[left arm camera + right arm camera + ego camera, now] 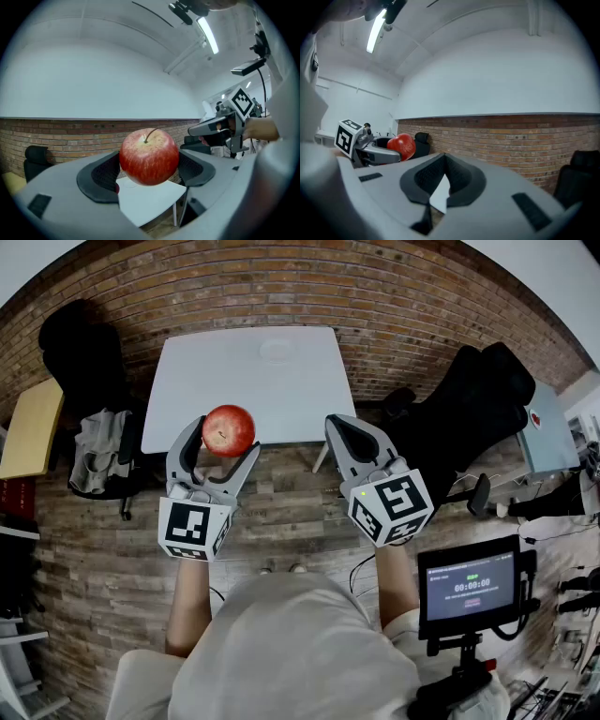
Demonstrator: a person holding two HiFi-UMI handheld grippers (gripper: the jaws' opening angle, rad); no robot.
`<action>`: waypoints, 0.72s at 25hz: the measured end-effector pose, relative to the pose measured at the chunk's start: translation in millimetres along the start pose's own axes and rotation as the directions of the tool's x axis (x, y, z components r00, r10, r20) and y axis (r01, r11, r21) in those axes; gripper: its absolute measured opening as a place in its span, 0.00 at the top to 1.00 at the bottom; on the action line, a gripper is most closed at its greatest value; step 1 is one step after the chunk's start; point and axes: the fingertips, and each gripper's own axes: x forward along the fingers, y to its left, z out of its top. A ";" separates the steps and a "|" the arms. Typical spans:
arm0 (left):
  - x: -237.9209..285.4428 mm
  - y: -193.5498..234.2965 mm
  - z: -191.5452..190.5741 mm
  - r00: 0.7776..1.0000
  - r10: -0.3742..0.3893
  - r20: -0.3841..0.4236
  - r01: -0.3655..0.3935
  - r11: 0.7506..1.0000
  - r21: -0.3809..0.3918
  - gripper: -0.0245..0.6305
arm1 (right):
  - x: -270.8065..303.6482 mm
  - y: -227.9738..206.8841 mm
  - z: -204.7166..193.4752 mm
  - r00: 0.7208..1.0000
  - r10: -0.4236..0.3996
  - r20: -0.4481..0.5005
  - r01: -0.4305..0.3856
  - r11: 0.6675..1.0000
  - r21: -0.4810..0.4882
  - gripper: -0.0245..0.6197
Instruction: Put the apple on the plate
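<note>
A red apple (229, 430) with a short stem is held in the air in front of the near edge of the white table (187, 381). My left gripper (223, 439) is shut on the apple (149, 157), one dark pad against each side. A white plate (277, 350) lies toward the far side of the table, well beyond the apple. To the right, my right gripper (340, 428) is held level at about the same height, its jaws shut with nothing between them. In the right gripper view the pads (423, 180) meet, and the apple (402, 146) shows at the left.
A black office chair (80, 343) with grey cloth on it stands left of the table, and a black padded seat (469, 418) stands to the right. A small monitor (469, 587) on a stand is at my lower right. A brick wall (394, 296) runs behind the table.
</note>
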 end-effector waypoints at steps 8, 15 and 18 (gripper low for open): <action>2.2 -14.5 -8.4 1.000 -0.002 -0.012 0.002 1.000 0.003 0.37 | -8.1 2.5 -5.3 0.995 0.083 0.056 -0.086 0.994 0.069 0.96; 7.4 -29.1 -14.3 1.000 0.012 -0.017 -0.012 1.000 0.003 0.37 | -15.7 -6.6 -11.8 0.988 0.123 0.090 -0.133 0.983 0.125 0.96; 8.0 -35.1 -18.9 0.999 0.030 -0.020 -0.030 1.000 0.001 0.37 | -20.5 -9.3 -16.7 0.985 0.148 0.091 -0.159 0.979 0.124 0.96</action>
